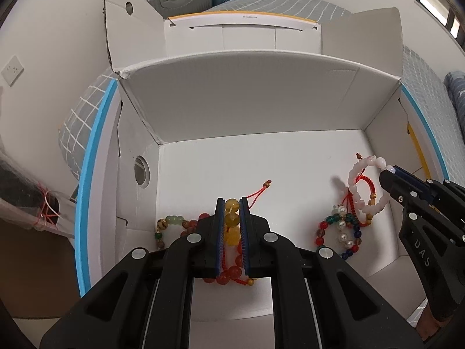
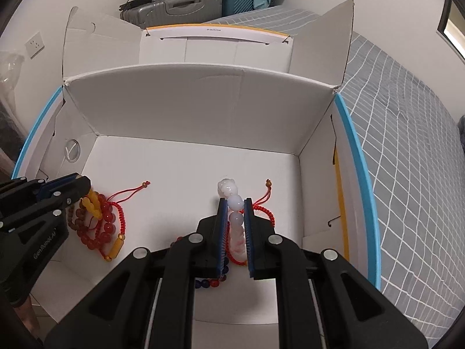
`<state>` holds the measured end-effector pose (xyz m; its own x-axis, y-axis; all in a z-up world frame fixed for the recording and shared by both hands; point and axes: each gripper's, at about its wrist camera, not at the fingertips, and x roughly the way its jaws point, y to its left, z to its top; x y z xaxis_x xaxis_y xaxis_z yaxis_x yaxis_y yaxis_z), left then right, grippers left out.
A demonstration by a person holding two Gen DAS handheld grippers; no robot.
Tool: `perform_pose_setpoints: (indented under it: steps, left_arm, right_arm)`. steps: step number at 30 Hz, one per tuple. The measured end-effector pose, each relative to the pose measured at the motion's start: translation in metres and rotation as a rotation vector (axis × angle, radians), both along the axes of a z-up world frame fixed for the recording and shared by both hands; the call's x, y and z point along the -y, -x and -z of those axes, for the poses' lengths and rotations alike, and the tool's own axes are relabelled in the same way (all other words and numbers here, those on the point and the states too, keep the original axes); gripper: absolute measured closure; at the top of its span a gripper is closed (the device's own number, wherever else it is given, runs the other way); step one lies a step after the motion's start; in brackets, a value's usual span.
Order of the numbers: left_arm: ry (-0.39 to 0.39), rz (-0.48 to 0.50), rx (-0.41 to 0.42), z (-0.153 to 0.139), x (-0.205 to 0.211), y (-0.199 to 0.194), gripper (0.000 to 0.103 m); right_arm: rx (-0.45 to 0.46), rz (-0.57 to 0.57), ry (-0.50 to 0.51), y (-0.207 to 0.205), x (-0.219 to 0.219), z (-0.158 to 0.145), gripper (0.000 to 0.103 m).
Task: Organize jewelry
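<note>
Both grippers are inside an open white cardboard box (image 1: 247, 107). My left gripper (image 1: 232, 208) is shut on a yellow bead bracelet (image 1: 231, 219) with a red cord, held over a red bead bracelet (image 1: 232, 273) and a mixed green and brown one (image 1: 171, 222). In the right wrist view it (image 2: 82, 187) shows at the left with the yellow beads (image 2: 91, 202). My right gripper (image 2: 234, 202) is shut on a pale pink bead bracelet (image 2: 236, 203) with a red cord. It (image 1: 386, 174) holds that bracelet (image 1: 363, 186) above a multicoloured bead bracelet (image 1: 340, 229).
The box stands on a white board with a blue edge (image 2: 357, 157), on a grey checked bed cover (image 2: 407, 133). The box flaps (image 2: 340, 37) stand up at the back. Suitcases (image 2: 180, 5) are behind. A plastic bag (image 1: 26, 200) lies left of the box.
</note>
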<state>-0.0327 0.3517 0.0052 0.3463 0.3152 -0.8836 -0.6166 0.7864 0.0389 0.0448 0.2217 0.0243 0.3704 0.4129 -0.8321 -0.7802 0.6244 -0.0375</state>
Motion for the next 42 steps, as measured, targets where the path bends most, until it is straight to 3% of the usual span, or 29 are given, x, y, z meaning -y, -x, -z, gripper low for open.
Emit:
perform_pose_setpoints:
  steps: [4,6,8,11,18,23,26,30,42]
  left_arm:
    - [-0.012,-0.010,0.015,-0.008,0.006,0.005,0.086]
    - [-0.028,-0.018,0.034,-0.017,0.011,0.010,0.072]
    - [-0.051,-0.027,0.065,-0.030,0.016,0.018,0.059]
    - [-0.096,-0.049,0.131,-0.053,0.025,0.035,0.033]
    - [-0.179,-0.052,0.268,-0.093,0.059,0.077,0.010]
    - [-0.201,-0.055,0.312,-0.096,0.077,0.102,0.006]
    - [-0.209,-0.060,0.311,-0.087,0.082,0.115,0.006]
    - [-0.271,-0.079,0.291,-0.075,0.093,0.125,0.006]
    - [-0.200,-0.028,0.329,-0.051,0.108,0.143,0.006]
  right_arm:
    - [0.025,0.008,-0.017,0.002,0.003,-0.006,0.092]
    - [0.030,0.008,-0.035,0.005,0.006,-0.013,0.090]
    - [0.048,0.017,-0.066,0.008,0.013,-0.023,0.069]
    - [0.085,0.042,-0.124,0.016,0.031,-0.042,0.052]
    - [0.163,0.068,-0.235,0.041,0.073,-0.077,0.028]
    - [0.184,0.076,-0.292,0.060,0.102,-0.086,0.012]
    - [0.193,0.082,-0.309,0.072,0.116,-0.084,0.009]
    - [0.204,0.092,-0.323,0.085,0.131,-0.077,0.009]
    - [0.157,0.125,-0.303,0.097,0.154,-0.051,0.009]
